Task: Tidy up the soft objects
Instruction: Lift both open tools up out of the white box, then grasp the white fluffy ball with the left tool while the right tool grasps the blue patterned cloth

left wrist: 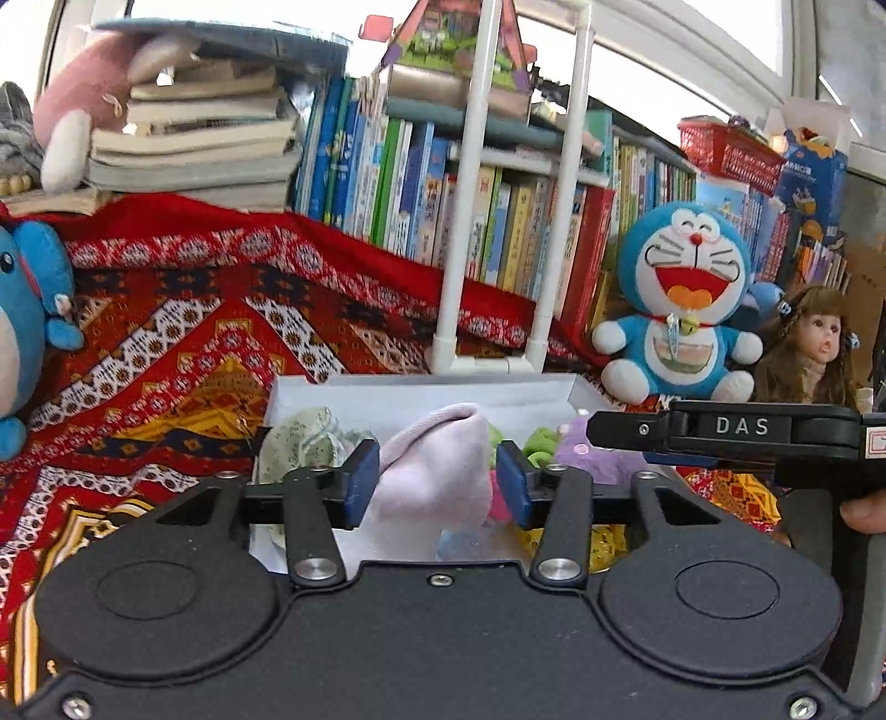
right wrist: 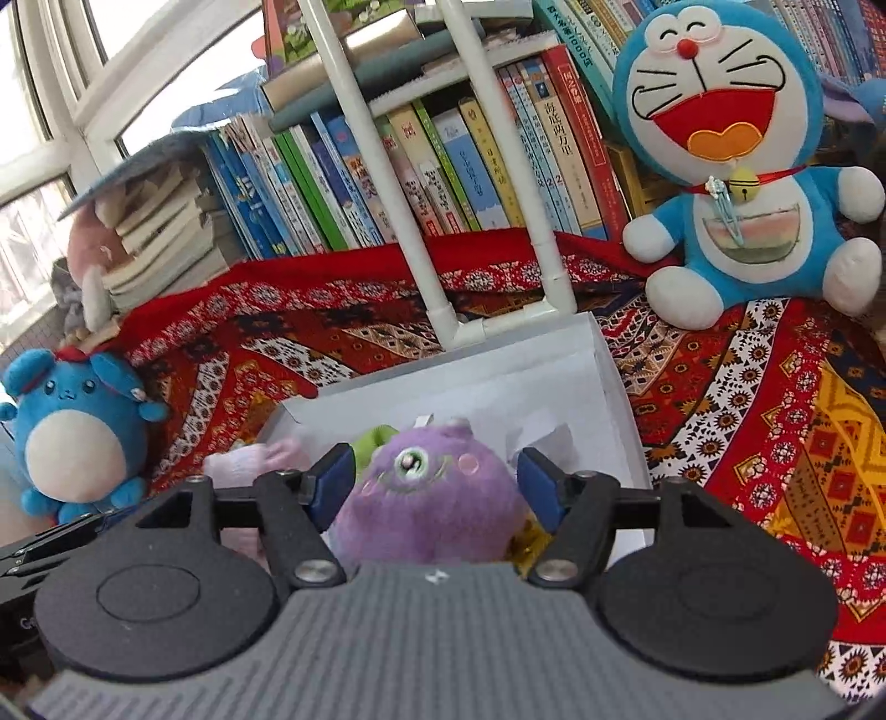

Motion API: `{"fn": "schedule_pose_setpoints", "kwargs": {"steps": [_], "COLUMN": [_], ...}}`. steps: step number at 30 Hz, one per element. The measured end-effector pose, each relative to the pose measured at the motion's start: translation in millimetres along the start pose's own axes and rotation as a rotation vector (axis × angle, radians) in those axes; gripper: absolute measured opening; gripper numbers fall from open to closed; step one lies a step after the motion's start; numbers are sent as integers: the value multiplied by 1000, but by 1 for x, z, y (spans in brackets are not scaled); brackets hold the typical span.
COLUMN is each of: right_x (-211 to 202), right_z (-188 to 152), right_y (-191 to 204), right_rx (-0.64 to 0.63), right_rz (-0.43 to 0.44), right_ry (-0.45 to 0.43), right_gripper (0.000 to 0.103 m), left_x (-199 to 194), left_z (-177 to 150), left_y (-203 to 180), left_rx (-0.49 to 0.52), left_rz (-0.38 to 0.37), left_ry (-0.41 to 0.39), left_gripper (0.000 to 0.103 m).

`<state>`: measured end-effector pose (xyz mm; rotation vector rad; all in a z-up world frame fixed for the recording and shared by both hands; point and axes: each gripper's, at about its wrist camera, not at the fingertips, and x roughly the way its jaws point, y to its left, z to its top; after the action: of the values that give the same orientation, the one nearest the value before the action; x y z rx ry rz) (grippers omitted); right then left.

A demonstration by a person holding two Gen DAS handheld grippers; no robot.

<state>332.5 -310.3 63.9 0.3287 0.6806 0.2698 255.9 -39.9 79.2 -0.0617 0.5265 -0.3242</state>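
Right wrist: purple plush (right wrist: pixel 429 498) – between parted hand-held gripper (right wrist: pixel 437 476) pads.

Daylight poured in from the windows (left wrist: pixel 692 33) along the top of the frame, blown out to plain white there and again at the upper left of the right wrist view. The room was bright and colours stayed vivid. Shadows were soft, darkest under the stack of books (left wrist: pixel 194 138). Both views bulged like a fishbowl, with black corners and bent white poles (right wrist: pixel 376 166). Edges smeared slightly; the near black gripper housings looked soft.
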Motion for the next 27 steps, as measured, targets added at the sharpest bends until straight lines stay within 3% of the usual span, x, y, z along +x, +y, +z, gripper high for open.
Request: {"fn": "schedule_pose_setpoints", "kwargs": {"steps": [7, 11, 20, 27], "right_x": [-31, -50, -93, -120], "right_z": [-9, -18, -49, -72], "right_y": [10, 17, 26, 21], "right_rx": [-88, -135, -247, -379], "right_rz": [35, 55, 81, 40], "right_ry": [-40, -59, -115, -151], "right_gripper": [84, 88, 94, 103], "left_x": [-35, -60, -108, -138], "left_z": [-7, -19, -56, -88], "left_y": [6, 7, 14, 27], "left_rx": [-22, -9, 24, 10], "left_rz": [19, 24, 74, 120], "left_ry": [-34, -63, -93, -124], "left_gripper": [63, 83, 87, 90]}}
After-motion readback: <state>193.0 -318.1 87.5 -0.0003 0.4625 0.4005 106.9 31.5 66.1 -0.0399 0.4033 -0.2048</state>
